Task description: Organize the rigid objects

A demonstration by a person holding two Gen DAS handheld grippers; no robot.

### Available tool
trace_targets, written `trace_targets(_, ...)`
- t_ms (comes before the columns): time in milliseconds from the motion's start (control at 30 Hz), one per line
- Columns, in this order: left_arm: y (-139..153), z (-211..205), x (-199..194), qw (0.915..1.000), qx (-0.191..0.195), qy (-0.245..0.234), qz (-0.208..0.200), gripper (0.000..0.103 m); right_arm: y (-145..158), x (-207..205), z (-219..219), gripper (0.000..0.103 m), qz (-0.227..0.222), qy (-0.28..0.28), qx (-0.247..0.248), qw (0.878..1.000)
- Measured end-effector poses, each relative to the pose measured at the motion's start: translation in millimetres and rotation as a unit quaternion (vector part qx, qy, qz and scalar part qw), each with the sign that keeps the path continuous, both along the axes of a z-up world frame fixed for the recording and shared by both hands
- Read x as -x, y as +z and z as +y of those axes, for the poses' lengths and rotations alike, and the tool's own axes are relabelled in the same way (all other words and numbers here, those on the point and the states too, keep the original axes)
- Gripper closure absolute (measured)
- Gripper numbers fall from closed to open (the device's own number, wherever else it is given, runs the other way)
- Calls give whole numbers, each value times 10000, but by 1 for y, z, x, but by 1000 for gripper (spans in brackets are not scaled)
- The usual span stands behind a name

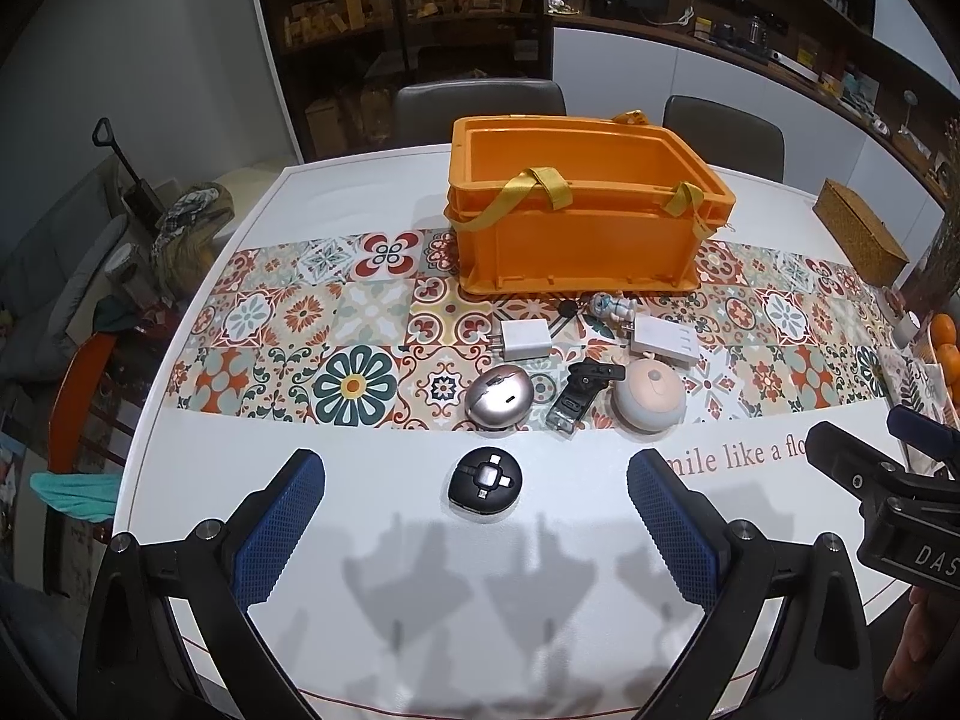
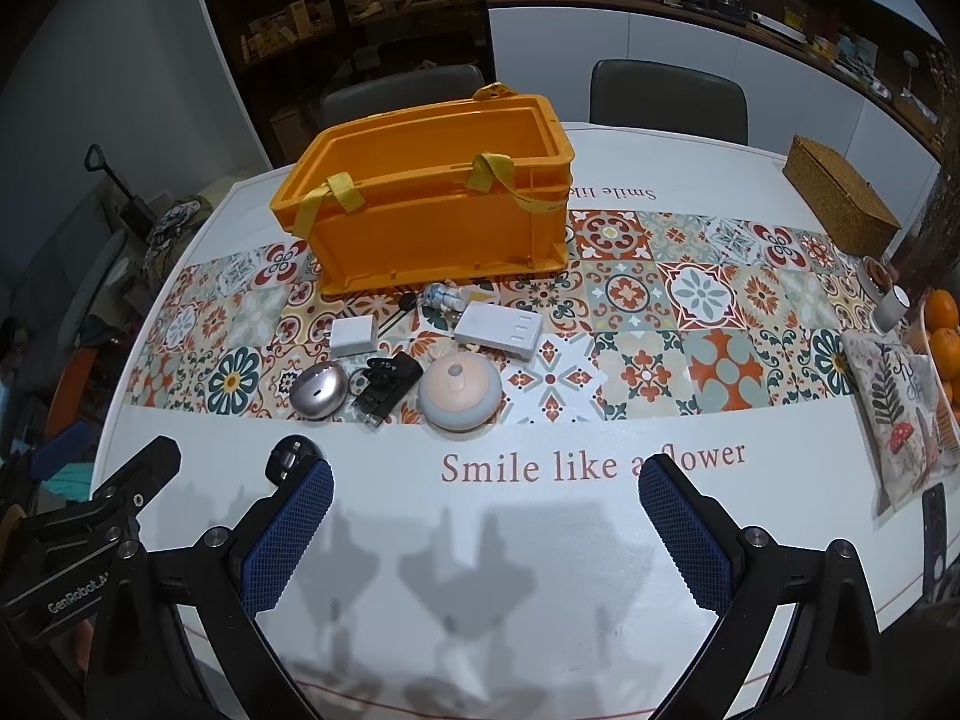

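While half-hidden behind finger (image 2: 288,540), black disc (image 2: 292,457).

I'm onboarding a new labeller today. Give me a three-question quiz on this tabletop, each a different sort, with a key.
1. True or false: the orange crate already holds objects.
2. Which item lies nearest the left gripper? A) silver mouse B) round black device C) white charger
3. Fill in: both grippers' jaws are ___.

Key: 1 false, as far as its visible interior shows; 2 B; 3 open, the right gripper included.
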State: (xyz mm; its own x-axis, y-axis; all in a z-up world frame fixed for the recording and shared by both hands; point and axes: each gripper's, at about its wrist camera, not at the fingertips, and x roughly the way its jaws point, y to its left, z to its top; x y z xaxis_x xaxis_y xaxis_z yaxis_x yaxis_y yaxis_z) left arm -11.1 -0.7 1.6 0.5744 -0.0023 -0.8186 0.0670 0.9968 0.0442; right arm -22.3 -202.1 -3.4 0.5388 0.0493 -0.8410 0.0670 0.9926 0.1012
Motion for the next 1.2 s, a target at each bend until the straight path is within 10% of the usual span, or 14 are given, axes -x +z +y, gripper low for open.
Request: trace_targets(1200, -2, -1, 0, 10000, -4, 64, 60, 0, -3, -2, -3, 0, 35, -6, -18, 10000)
